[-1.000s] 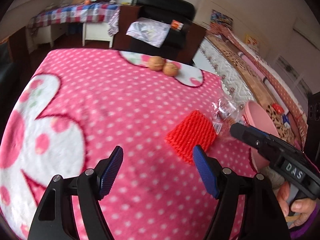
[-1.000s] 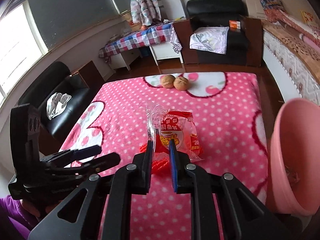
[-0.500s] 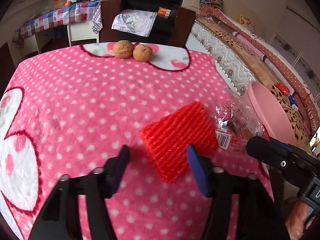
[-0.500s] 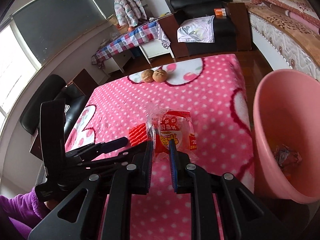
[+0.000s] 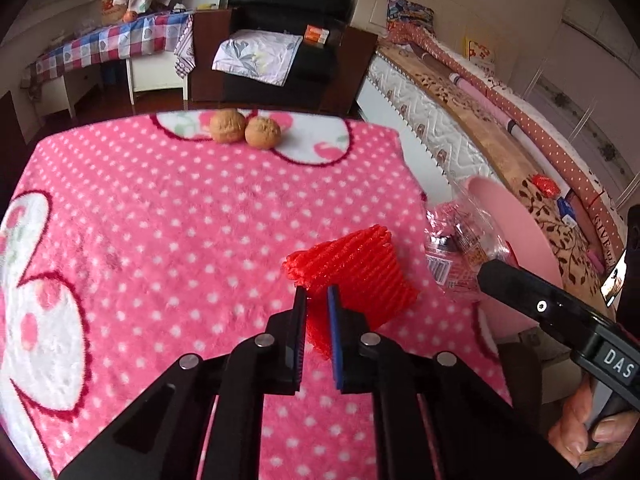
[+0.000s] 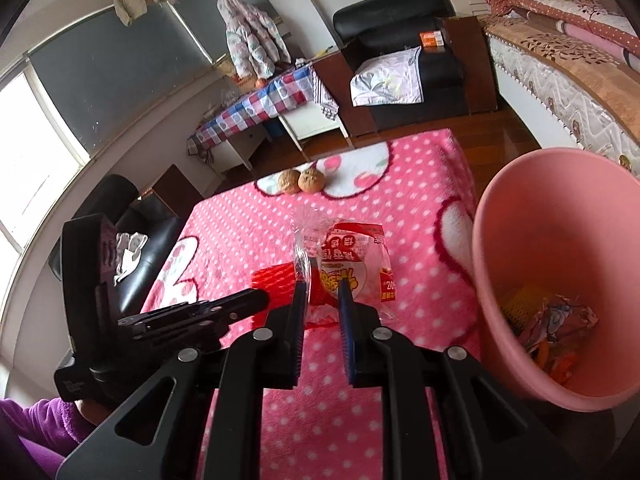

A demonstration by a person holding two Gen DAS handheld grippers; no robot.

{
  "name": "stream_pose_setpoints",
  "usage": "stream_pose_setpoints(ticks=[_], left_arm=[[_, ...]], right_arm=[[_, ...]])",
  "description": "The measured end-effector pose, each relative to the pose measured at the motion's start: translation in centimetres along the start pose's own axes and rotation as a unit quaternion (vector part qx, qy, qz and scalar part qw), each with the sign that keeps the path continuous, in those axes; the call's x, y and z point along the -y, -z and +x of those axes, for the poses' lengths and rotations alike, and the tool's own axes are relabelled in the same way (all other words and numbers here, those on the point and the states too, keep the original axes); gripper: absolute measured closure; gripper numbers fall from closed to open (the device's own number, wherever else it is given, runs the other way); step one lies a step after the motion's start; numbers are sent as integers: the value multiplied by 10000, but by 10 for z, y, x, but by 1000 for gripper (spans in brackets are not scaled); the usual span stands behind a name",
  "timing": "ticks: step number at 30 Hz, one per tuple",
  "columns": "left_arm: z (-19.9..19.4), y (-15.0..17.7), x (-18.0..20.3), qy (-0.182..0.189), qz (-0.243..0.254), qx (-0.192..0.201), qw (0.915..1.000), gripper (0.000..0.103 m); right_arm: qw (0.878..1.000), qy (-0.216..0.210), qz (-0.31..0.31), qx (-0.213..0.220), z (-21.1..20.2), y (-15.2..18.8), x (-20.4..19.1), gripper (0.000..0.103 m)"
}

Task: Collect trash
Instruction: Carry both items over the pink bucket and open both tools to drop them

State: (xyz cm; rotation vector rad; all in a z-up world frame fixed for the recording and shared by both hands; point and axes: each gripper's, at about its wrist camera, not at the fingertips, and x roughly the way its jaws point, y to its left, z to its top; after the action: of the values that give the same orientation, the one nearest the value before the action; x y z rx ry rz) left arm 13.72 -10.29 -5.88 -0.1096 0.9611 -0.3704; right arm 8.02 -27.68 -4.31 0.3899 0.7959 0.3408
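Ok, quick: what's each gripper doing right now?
Left gripper: closed on the red foam net.
Right gripper: closed on the clear snack wrapper, beside the pink bin.

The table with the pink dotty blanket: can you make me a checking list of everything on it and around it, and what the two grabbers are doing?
Surface: pink polka-dot blanket covering the table.
Job's things: red foam net pinched at its near edge; clear snack wrapper held up; pink bin beside the table, with trash already inside.
Clutter: two walnuts touching, at the far edge.
Grippers: left gripper shut on the red foam net; right gripper shut on the snack wrapper.
Cables: nothing seen.
Surroundings: black armchair, checked-cloth table, bed.
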Motion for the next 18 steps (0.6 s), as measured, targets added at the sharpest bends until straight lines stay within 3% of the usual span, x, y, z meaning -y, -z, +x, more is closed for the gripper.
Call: stream_pose_setpoints(ticks=[7,18], left_arm=[[-23,-11,15,68,106,222,9997,94],[-35,-27,76,285,727,422,9961,94]], right_arm=[[9993,61,153,323,-22,-3,15,87],[9944,434,594,755,-61,0,58,87]])
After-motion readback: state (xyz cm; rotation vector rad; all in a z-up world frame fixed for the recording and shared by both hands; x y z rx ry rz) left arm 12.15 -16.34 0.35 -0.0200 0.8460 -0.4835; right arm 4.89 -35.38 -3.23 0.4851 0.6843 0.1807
